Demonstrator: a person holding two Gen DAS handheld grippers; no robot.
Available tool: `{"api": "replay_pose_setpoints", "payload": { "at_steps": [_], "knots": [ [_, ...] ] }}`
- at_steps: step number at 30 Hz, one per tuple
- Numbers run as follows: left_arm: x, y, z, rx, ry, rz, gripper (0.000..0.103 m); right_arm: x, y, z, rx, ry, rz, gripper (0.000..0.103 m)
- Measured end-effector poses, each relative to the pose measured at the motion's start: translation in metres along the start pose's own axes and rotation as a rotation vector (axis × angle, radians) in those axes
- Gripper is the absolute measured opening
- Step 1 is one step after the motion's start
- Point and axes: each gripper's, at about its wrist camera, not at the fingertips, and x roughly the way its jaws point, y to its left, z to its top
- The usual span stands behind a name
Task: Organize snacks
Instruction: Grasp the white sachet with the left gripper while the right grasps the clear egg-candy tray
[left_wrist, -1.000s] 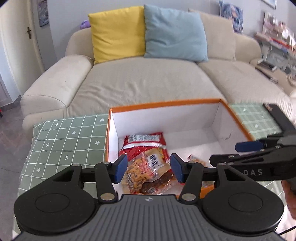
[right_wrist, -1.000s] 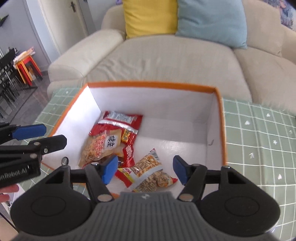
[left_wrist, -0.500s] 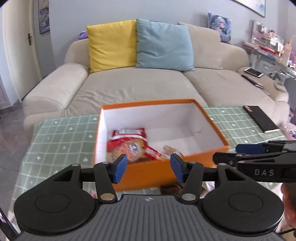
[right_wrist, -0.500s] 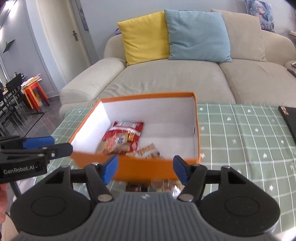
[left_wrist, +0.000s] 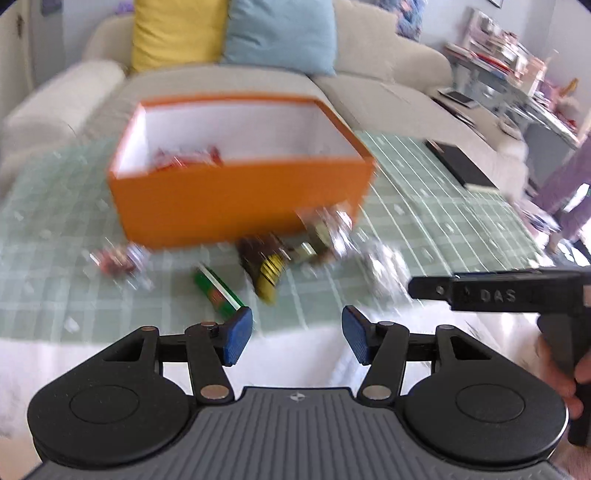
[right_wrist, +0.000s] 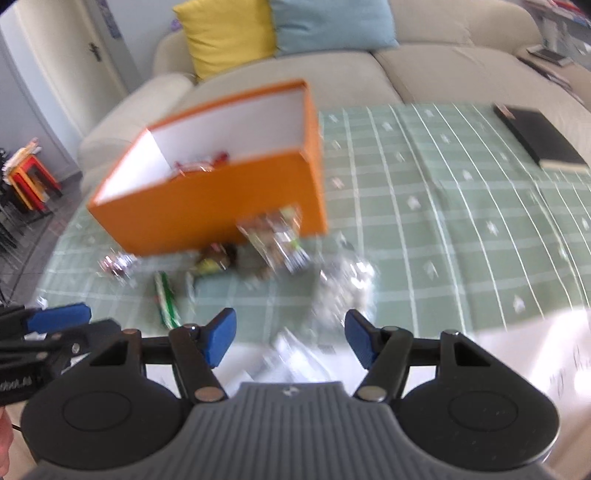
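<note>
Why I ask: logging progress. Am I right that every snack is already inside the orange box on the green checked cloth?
Not every snack. The orange box on the green checked cloth holds red packets, but several loose snacks lie on the cloth before it, as the left wrist view shows.

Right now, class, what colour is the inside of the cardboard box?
White inside the orange cardboard box; clearest in the left wrist view.

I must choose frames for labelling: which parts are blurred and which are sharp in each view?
Left wrist view: snacks and orange box smeared by motion, left claw sharp. Right wrist view: the same smear on the tablecloth, right claw sharp, white glare bottom right.
</note>
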Motion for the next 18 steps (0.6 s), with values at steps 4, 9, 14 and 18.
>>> {"api": "replay_pose_setpoints", "payload": {
  "at_steps": [4,9,14,18],
  "knots": [
    [0.01,-0.013,-0.016,0.056,0.03,-0.046,0.073,0.004,-0.011,-0.022,-0.008,0.061,-0.022,0.049],
    [0.027,-0.031,-0.022,0.143,0.064,-0.094,0.08,0.009,-0.018,-0.037,-0.005,0.11,-0.004,0.034],
    [0.05,-0.05,-0.035,0.257,0.107,-0.078,0.081,0.017,-0.022,-0.038,-0.014,0.12,-0.04,0.031],
    [0.071,-0.061,-0.041,0.305,0.139,-0.088,0.081,0.022,-0.027,-0.039,-0.009,0.131,-0.05,0.031]
  ]
}}
